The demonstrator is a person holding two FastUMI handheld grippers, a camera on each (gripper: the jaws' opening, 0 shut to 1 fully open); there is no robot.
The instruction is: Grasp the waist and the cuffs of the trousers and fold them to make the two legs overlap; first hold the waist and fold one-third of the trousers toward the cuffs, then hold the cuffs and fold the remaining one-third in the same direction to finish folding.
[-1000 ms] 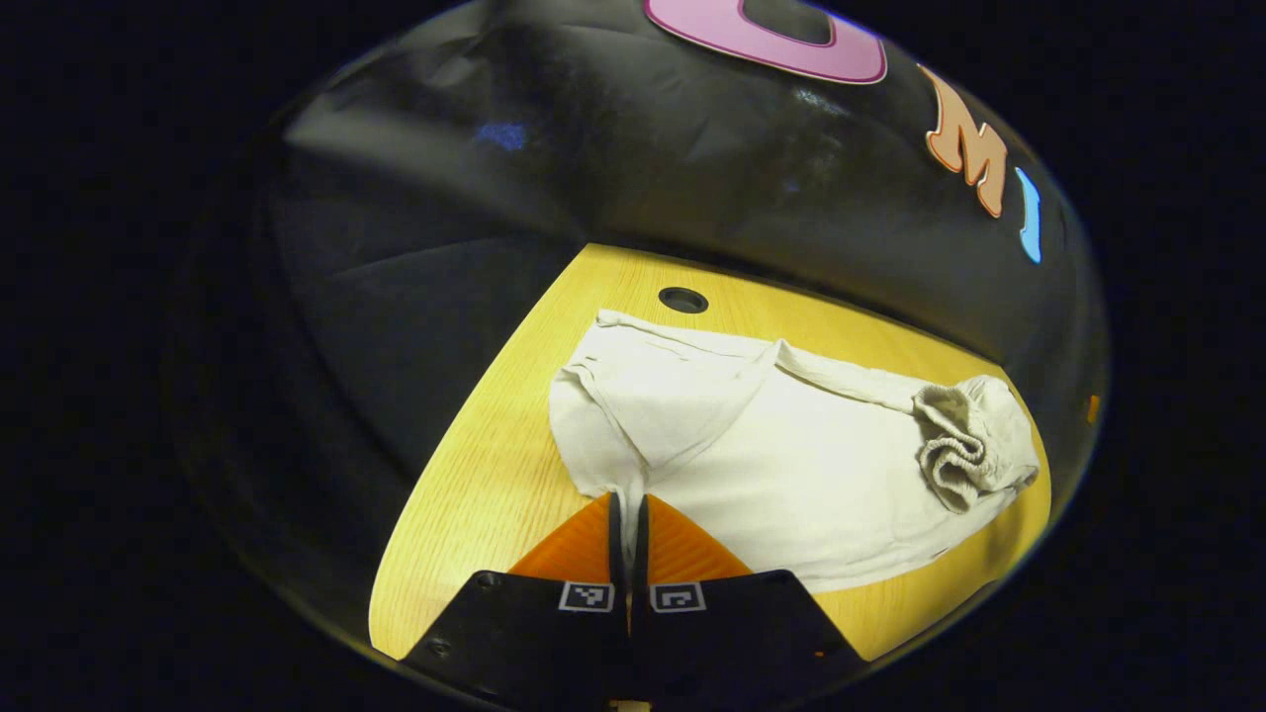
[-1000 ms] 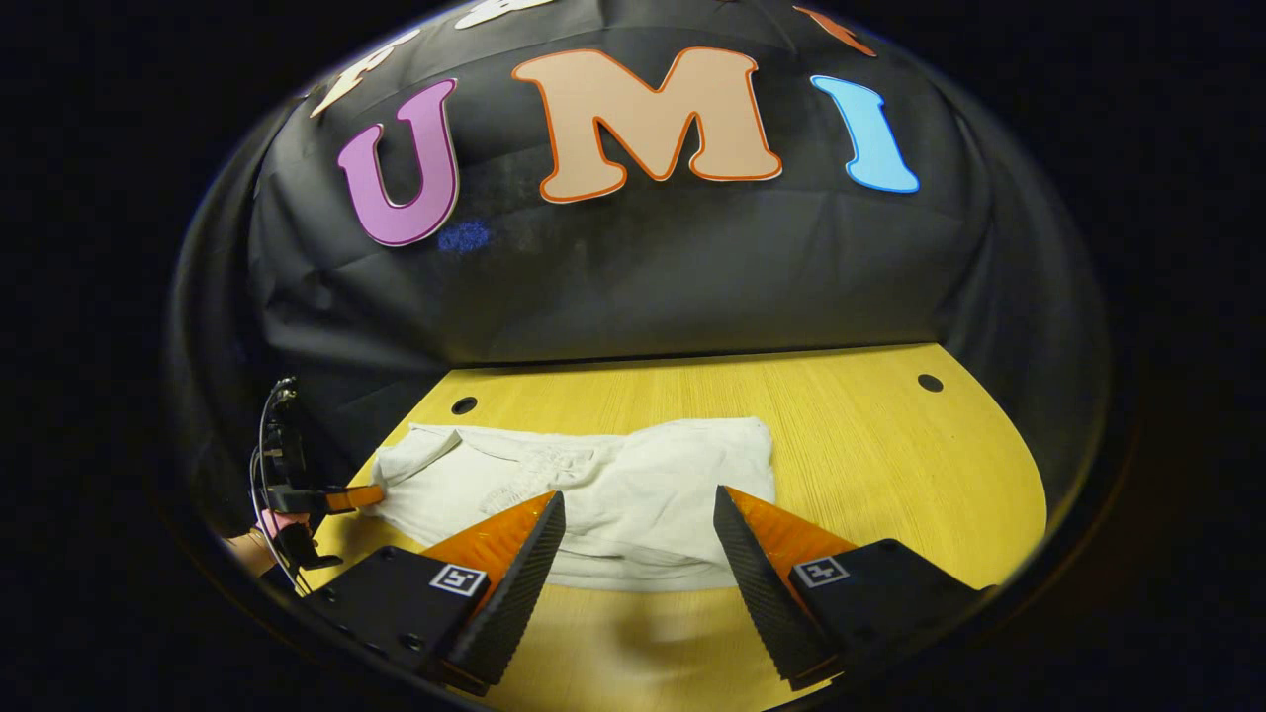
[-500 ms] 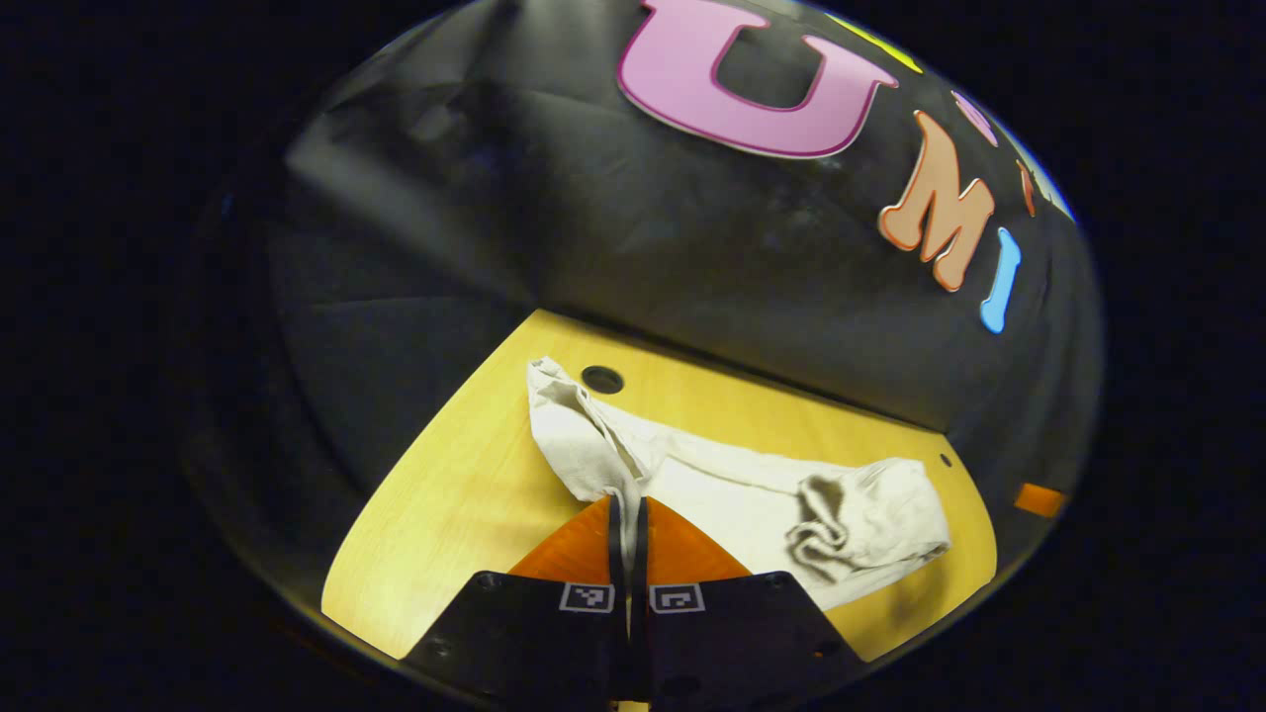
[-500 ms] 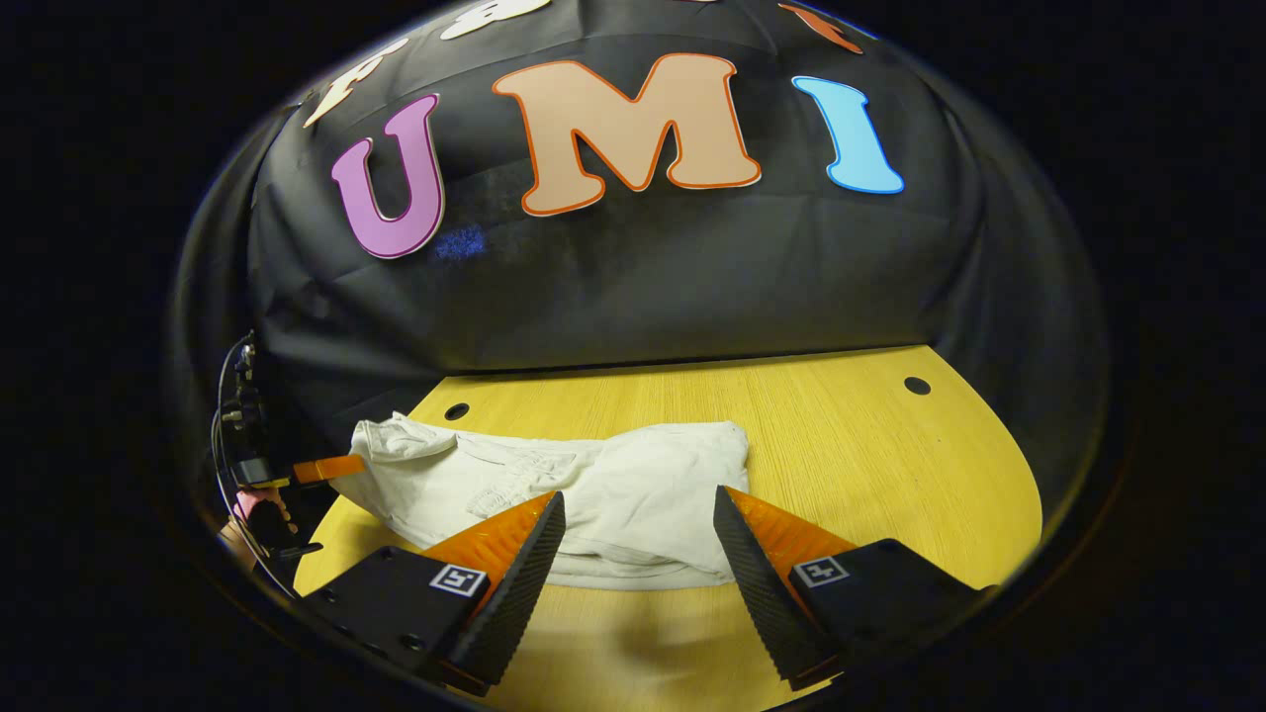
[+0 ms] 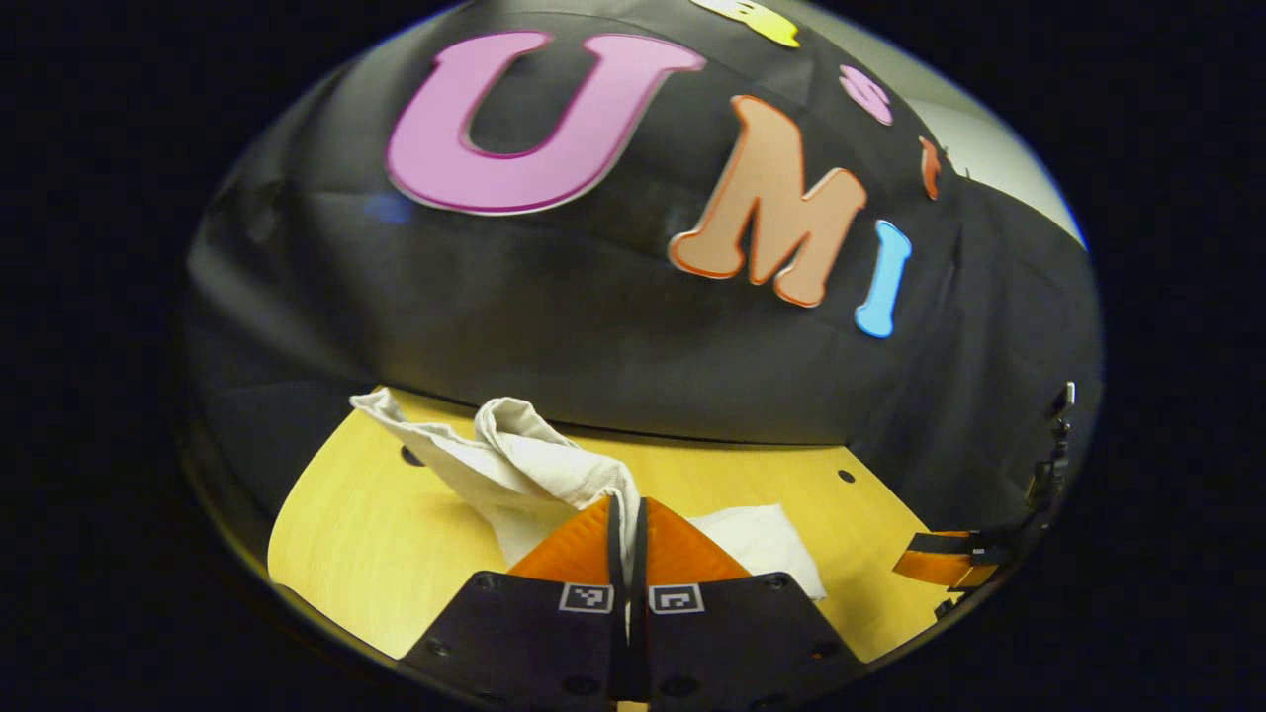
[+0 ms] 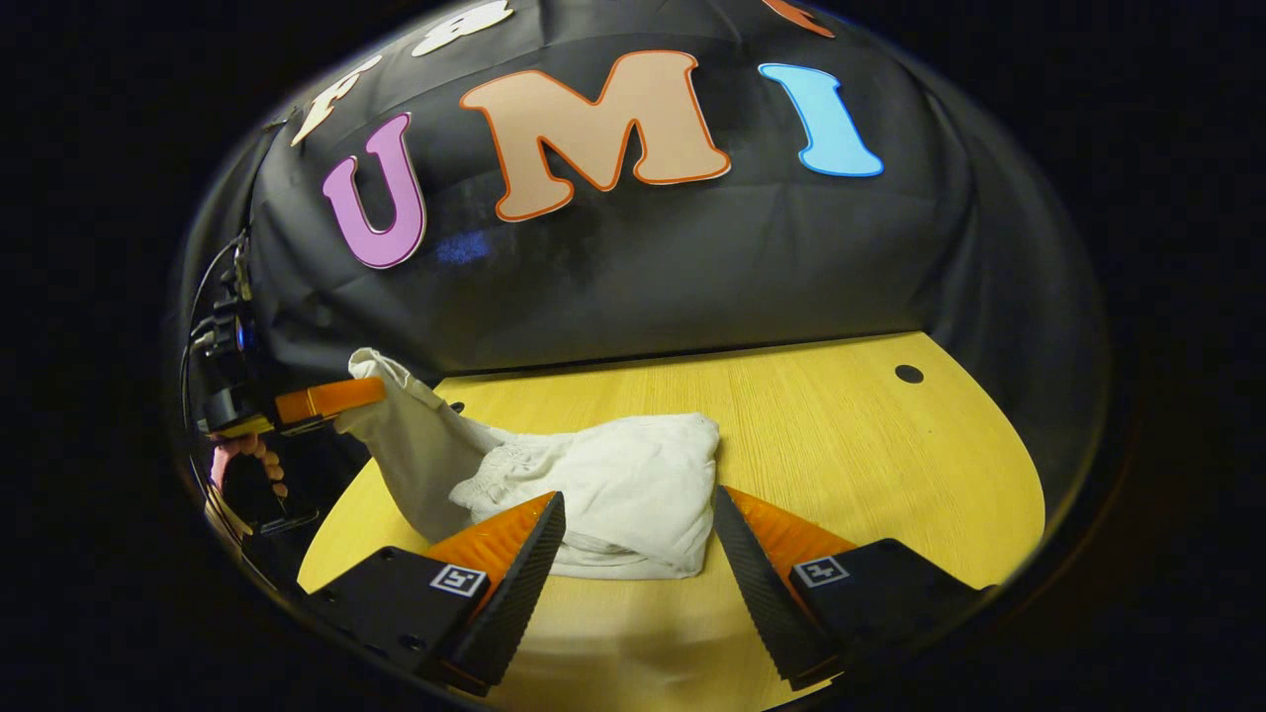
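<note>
Pale cream trousers (image 6: 613,485) lie partly folded on the yellow wooden table (image 6: 841,445), the gathered waistband (image 6: 504,465) on top. My left gripper (image 5: 628,499) is shut on the cuff end (image 5: 514,445) and holds it raised off the table, the cloth hanging back down to the pile. From the right gripper view, that left gripper (image 6: 336,396) sits high at the left, with the cloth draping from it. My right gripper (image 6: 638,492) stands open just in front of the folded pile, nothing between its fingers. One of its fingers (image 5: 940,566) shows low at the right.
The black cloth wall rises directly behind the table. Small round holes (image 6: 908,374) (image 5: 846,476) sit near the table's back edge. A hand (image 6: 247,460) holds the left gripper at the table's left end. Bare tabletop (image 6: 890,475) stretches to the right of the trousers.
My left gripper has lifted the cuff end off the table and carried it up and toward the pile. The right gripper stays open, nearly still.
</note>
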